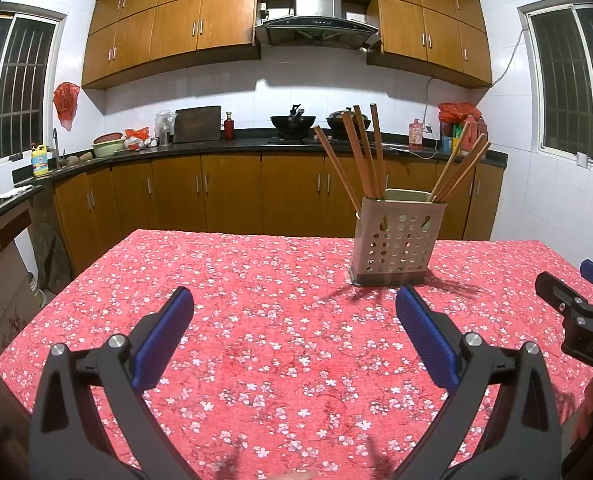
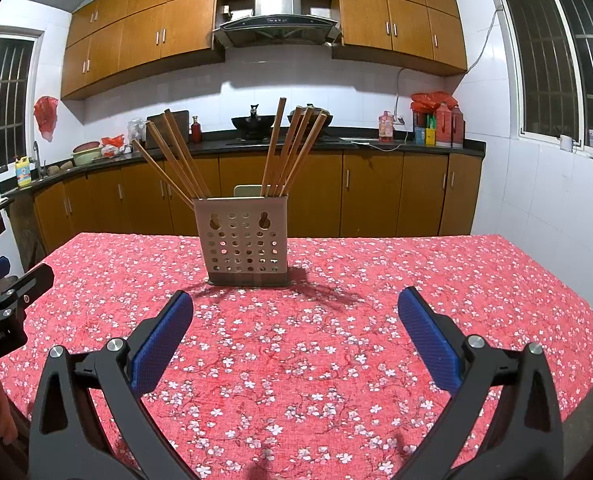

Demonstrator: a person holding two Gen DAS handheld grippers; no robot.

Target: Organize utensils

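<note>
A beige perforated utensil holder (image 1: pixel 394 242) (image 2: pixel 243 240) stands upright on the red floral tablecloth (image 1: pixel 256 320) (image 2: pixel 316 340). Several brown wooden chopsticks (image 1: pixel 360 152) (image 2: pixel 288 152) stick out of it, fanned into a left bunch and a right bunch. My left gripper (image 1: pixel 294 312) hovers over the cloth, open and holding nothing, with the holder ahead to its right. My right gripper (image 2: pixel 295 314) is open and holds nothing too, the holder just ahead and slightly left. Each gripper shows at the other view's edge, the right gripper (image 1: pixel 568 300) and the left gripper (image 2: pixel 12 292).
Behind the table runs a dark kitchen counter (image 1: pixel 216 146) with wooden cabinets, woks (image 2: pixel 252 122), bottles and a sink area at the left. A pale chair back (image 2: pixel 246 191) shows behind the holder. The table's far edge (image 2: pixel 336 236) lies just beyond the holder.
</note>
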